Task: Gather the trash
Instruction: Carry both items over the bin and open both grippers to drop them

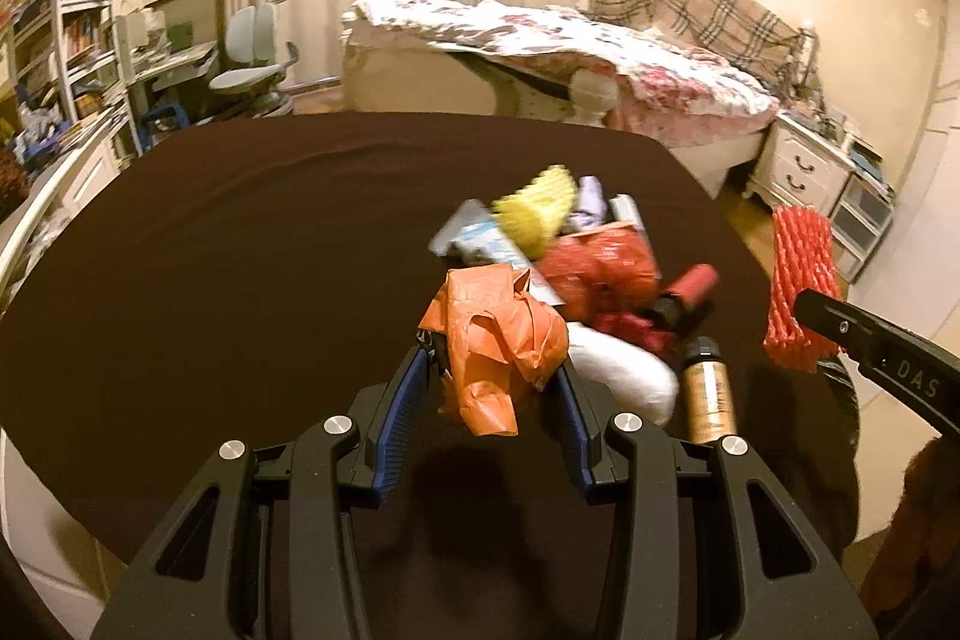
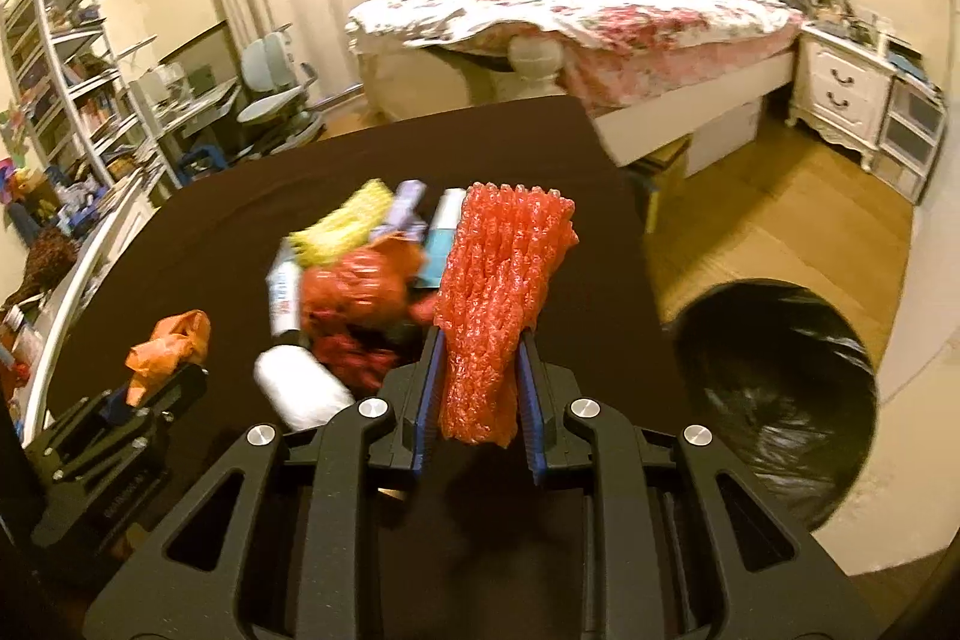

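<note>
Both grippers loaded, above the table draped in a dark brown cloth (image 1: 240,250).

Left gripper (image 1: 493,370): jaws partly closed, pinching a crumpled orange plastic bag (image 1: 495,340), lifted clear of the cloth; its shadow falls below it.

Right gripper (image 2: 480,370): jaws closed narrow on a red foam-mesh fruit sleeve (image 2: 492,298), which stands up between the blue pads and hangs a little below them.

Remaining trash pile (image 1: 576,250) sits mid-table, right of centre: yellow foam netting (image 1: 537,205), crumpled red plastic wrapper (image 1: 600,262), white roll-shaped bundle (image 1: 624,376), small brown glass bottle with a dark cap (image 1: 711,388) lying on its side, other pieces blurred.

Round bin lined with a black plastic bag (image 2: 774,400) stands open on the floor, just off the table's right edge.

Step, as judged: carry phase, two items picked and none released yet. Next move: swing the right gripper over the bin mouth and open; the left has to cross farther right without dragging the bag through the pile. Light items may cling to the pads.
</note>
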The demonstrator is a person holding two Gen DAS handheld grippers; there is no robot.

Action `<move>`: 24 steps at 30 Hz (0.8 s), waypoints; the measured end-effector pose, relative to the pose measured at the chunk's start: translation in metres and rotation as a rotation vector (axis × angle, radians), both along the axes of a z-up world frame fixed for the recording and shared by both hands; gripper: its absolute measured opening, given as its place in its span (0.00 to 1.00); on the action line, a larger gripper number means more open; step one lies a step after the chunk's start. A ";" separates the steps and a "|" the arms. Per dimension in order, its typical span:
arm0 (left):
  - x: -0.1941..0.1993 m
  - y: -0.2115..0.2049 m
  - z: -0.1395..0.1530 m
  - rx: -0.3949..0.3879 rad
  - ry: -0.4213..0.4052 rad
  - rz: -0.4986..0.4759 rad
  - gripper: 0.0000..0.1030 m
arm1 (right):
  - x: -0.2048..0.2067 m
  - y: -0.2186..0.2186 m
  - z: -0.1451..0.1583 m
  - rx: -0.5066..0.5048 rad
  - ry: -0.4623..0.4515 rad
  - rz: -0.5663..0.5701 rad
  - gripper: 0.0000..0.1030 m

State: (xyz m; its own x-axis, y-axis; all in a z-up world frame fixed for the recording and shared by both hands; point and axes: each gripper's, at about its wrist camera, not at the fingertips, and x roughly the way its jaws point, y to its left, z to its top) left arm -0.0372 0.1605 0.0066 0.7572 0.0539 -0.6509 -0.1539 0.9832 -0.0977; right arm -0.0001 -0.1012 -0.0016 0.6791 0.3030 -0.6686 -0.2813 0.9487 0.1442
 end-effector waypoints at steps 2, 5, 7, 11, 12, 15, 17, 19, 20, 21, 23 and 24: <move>0.001 -0.009 0.002 0.000 -0.007 -0.019 0.41 | 0.000 -0.016 0.000 0.000 -0.001 -0.030 0.22; 0.006 -0.025 0.007 -0.004 -0.014 -0.057 0.41 | 0.000 -0.040 -0.002 0.001 -0.002 -0.080 0.22; 0.011 -0.040 0.010 -0.010 -0.017 -0.090 0.41 | 0.001 -0.057 -0.004 0.001 -0.002 -0.115 0.22; 0.018 -0.068 0.014 -0.007 -0.029 -0.150 0.41 | 0.004 -0.088 -0.008 0.007 0.010 -0.176 0.22; 0.021 -0.080 0.015 -0.002 -0.034 -0.175 0.41 | 0.004 -0.095 -0.010 0.007 0.011 -0.192 0.22; 0.028 -0.103 0.015 0.010 -0.038 -0.219 0.41 | 0.004 -0.115 -0.015 0.009 0.017 -0.230 0.22; 0.032 -0.119 0.015 0.012 -0.037 -0.246 0.41 | 0.006 -0.129 -0.019 0.009 0.020 -0.255 0.22; 0.039 -0.134 0.013 0.012 -0.033 -0.277 0.41 | 0.006 -0.140 -0.022 0.009 0.024 -0.272 0.22; 0.041 -0.141 0.013 0.013 -0.030 -0.289 0.41 | 0.008 -0.145 -0.024 0.007 0.027 -0.280 0.22; 0.044 -0.149 0.012 0.015 -0.030 -0.304 0.41 | 0.009 -0.150 -0.026 0.003 0.030 -0.287 0.22; 0.050 -0.165 0.010 0.029 -0.035 -0.330 0.41 | 0.013 -0.158 -0.030 0.001 0.037 -0.297 0.22; 0.052 -0.170 0.008 0.034 -0.036 -0.336 0.41 | 0.014 -0.163 -0.032 0.003 0.040 -0.302 0.22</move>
